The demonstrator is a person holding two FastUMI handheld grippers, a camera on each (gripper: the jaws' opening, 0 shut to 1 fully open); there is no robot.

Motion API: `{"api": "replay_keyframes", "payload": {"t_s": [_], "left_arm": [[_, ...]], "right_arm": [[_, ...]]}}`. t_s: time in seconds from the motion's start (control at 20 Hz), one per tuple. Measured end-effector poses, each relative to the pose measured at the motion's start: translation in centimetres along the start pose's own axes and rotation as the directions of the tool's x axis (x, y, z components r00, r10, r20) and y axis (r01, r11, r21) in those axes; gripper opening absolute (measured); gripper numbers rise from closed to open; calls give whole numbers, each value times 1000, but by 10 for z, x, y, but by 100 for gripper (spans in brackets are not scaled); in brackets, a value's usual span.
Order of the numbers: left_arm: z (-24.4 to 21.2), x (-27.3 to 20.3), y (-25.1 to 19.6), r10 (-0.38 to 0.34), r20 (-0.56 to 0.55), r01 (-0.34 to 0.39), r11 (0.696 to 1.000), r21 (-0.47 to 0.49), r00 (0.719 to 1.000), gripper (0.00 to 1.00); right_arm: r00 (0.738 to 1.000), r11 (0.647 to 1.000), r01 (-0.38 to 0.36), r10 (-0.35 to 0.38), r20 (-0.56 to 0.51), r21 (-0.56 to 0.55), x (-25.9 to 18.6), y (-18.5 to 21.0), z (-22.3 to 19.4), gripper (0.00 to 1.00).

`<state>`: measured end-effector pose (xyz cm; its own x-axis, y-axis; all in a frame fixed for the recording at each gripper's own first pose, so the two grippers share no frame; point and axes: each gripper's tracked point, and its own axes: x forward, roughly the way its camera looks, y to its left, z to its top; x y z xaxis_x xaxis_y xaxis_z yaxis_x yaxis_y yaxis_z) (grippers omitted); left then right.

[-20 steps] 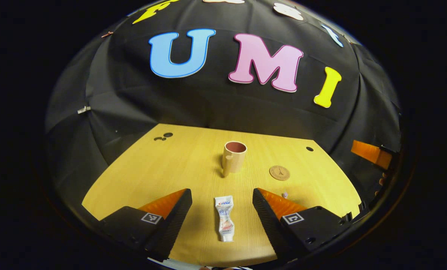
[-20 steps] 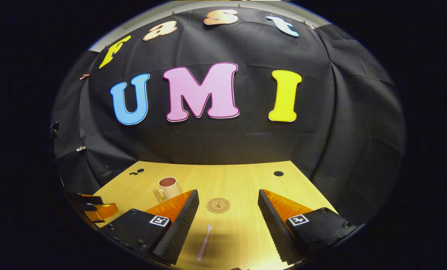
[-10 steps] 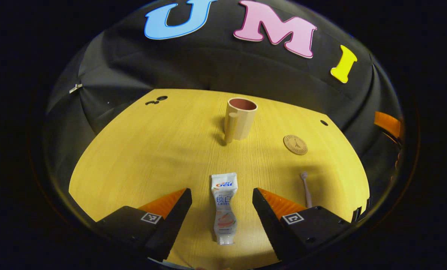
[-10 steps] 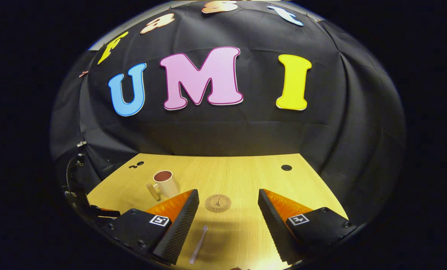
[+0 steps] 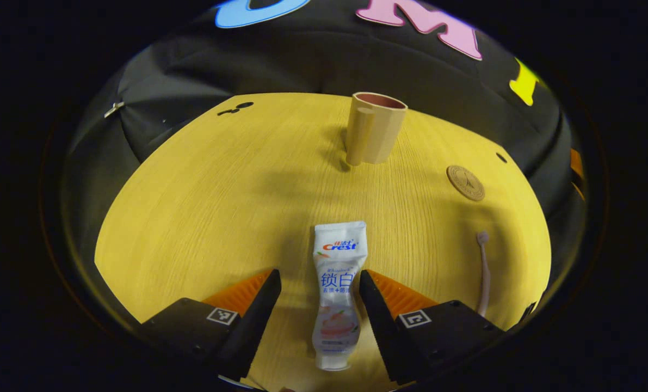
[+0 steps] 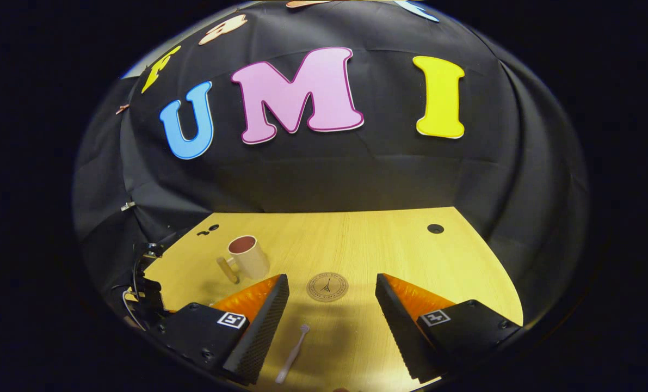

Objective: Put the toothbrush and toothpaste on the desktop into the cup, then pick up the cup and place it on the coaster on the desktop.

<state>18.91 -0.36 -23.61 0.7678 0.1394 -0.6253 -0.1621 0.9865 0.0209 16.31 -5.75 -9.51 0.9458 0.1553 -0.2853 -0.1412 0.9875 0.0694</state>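
Observation:
A white toothpaste tube lies flat on the wooden desktop, cap end toward me. My left gripper is open and low over it, one finger on each side of the tube's middle, with a gap on the left side. A beige cup with a handle stands upright farther back, and it is also in the right gripper view. A pale pink toothbrush lies between the fingers of my open right gripper, closer to its left finger. The round brown coaster lies just beyond its fingertips.
In the left gripper view the toothbrush lies near the desktop's right edge and the coaster sits right of the cup. Small dark holes mark the desktop's back corners. The left gripper's body is at the desktop's left edge.
My left gripper has moved forward and down, so the toothpaste now lies between its fingers instead of ahead of them. The right gripper view has shifted only slightly.

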Motion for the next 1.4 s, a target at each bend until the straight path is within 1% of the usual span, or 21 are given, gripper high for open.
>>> {"api": "replay_keyframes", "payload": {"t_s": [0.05, 0.1, 0.15, 0.25, 0.4, 0.45, 0.5, 0.55, 0.65, 0.75, 0.85, 0.95, 1.05, 1.25, 1.3, 1.35, 1.4], "left_arm": [[2, -4, -3, -9, 5, 9, 999, 42, 1000, 92], [0, 0, -12, -37, -2, 37, 997, 66, 999, 87], [0, -1, -15, -42, 3, 41, 995, 85, 999, 84], [0, 1, -27, -65, 10, 63, 992, 113, 998, 63], [0, -1, -28, -42, 32, 35, 982, 187, 999, 36], [1, -3, -28, -37, 34, 29, 977, 211, 999, 29], [1, -3, -28, -35, 34, 26, 974, 227, 999, 31], [2, -4, -28, -40, 35, 30, 971, 236, 999, 29], [3, -4, -28, -74, 26, 66, 971, 231, 997, 26], [0, 0, -27, -117, 12, 111, 969, 222, 993, 25], [-2, 3, -23, -126, -1, 123, 969, 214, 992, 25], [-8, 0, -17, -121, -11, 121, 977, 177, 993, 24], [-14, -10, -11, -124, -17, 125, 984, 130, 992, 24], [-16, -27, 3, -122, 15, 121, 989, 84, 992, 24], [-16, -32, 5, -125, 23, 123, 990, 76, 992, 29], [-14, -37, 7, -127, 31, 124, 990, 69, 991, 24], [-12, -41, 8, -131, 39, 128, 990, 65, 991, 24]], "right_arm": [[1000, 1000, 2, -2, -2, 4, -1, 1, -1, 99], [1000, 1000, 4, -4, -7, 7, -3, 3, -4, 99], [1000, 1000, 8, -8, -15, 5, -4, 5, -8, 99], [999, 1000, 20, -20, -43, -3, -7, 7, -17, 99], [997, 999, 29, -30, -71, -13, -14, 15, -28, 99], [996, 999, 34, -36, -83, -21, -16, 17, -33, 99], [994, 999, 38, -41, -97, -27, -17, 18, -39, 99], [993, 999, 41, -44, -113, -30, -19, 21, -44, 99], [988, 998, 44, -49, -148, -37, -20, 24, -56, 99], [981, 998, 57, -63, -181, -38, -21, 25, -66, 98], [976, 998, 65, -64, -209, -1, -21, 29, -75, 99], [965, 997, 70, -62, -254, 25, -17, 33, -89, 99], [951, 997, 73, -63, -301, 22, -11, 36, -103, 99], [915, 997, 64, -71, -397, -29, 8, 41, -132, 99], [903, 997, 62, -72, -424, -38, 13, 42, -139, 99], [890, 997, 61, -74, -449, -43, 17, 44, -147, 99], [875, 997, 63, -79, -478, -48, 20, 46, -156, 99]]}}
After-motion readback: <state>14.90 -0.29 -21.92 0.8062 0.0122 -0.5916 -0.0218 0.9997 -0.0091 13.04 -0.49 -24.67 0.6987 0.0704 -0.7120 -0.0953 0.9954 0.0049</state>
